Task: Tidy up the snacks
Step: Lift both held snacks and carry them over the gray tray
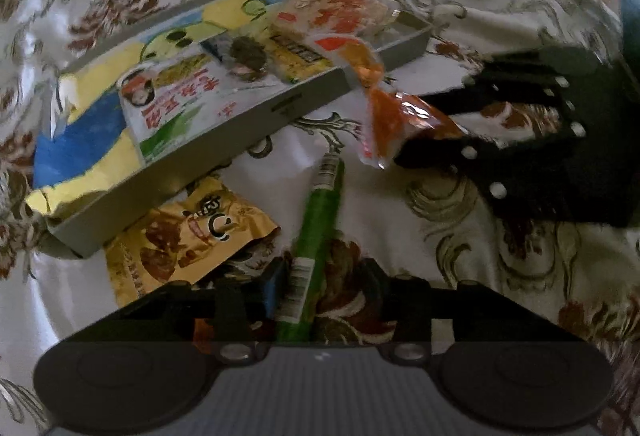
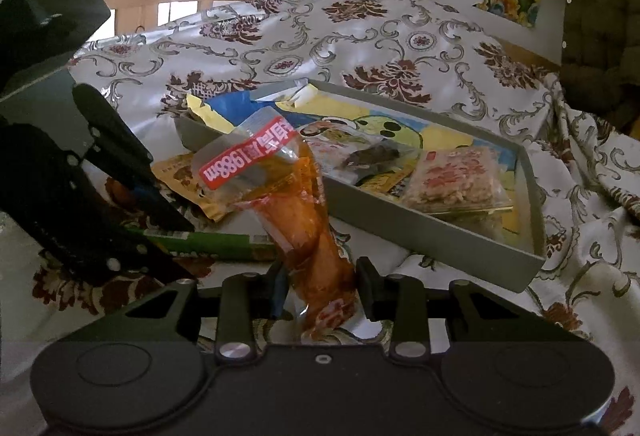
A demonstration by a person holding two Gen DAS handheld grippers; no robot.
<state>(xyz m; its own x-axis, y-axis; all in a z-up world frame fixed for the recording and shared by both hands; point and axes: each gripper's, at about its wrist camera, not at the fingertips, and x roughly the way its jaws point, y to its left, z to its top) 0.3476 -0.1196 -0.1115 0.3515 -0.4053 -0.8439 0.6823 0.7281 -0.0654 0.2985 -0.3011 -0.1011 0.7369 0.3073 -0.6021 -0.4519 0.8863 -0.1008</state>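
Two tongs work: right gripper point(image 2: 320, 288) clamps the orange clear-plastic snack pouch point(image 2: 300, 220), best lifted over the grey tray point(image 2: 440, 236) ahead, while left gripper point(image 1: 320, 288) straddles a green stick packet point(image 1: 316, 236), grip unclear.

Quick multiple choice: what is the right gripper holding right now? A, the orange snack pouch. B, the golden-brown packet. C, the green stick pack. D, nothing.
A: in the right wrist view the right gripper has its fingers closed on the orange snack pouch, lifted off the cloth.
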